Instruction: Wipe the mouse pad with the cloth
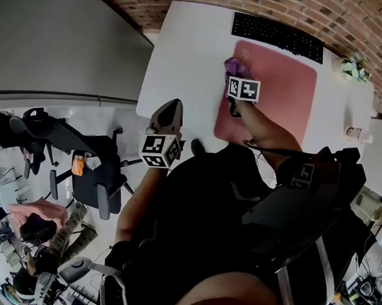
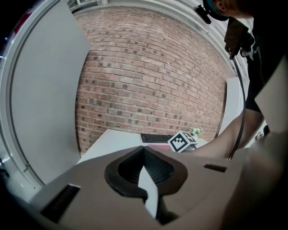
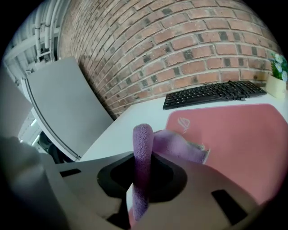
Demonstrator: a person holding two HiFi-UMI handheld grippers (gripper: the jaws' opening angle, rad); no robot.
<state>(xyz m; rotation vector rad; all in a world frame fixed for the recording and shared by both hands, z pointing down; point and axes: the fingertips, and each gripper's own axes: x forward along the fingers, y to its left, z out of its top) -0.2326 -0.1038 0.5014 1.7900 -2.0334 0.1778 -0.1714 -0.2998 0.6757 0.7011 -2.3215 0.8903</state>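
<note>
A pink mouse pad [image 1: 282, 90] [image 3: 234, 139] lies on the white desk [image 1: 184, 58], in front of the black keyboard [image 1: 279, 35] [image 3: 211, 93]. My right gripper [image 1: 234, 77] [image 3: 143, 168] is shut on a purple cloth [image 1: 237, 66] [image 3: 144, 161]. The cloth's loose end rests on the pad's left part near its logo. My left gripper [image 1: 171, 112] [image 2: 145, 168] is shut with nothing in it. It hangs at the desk's front edge, left of the pad.
A small potted plant [image 1: 353, 67] [image 3: 278, 72] stands at the desk's far right and a small white object [image 1: 357, 133] near its right edge. A brick wall [image 2: 148, 85] runs behind the desk. Office chairs [image 1: 80, 167] stand on the floor at left.
</note>
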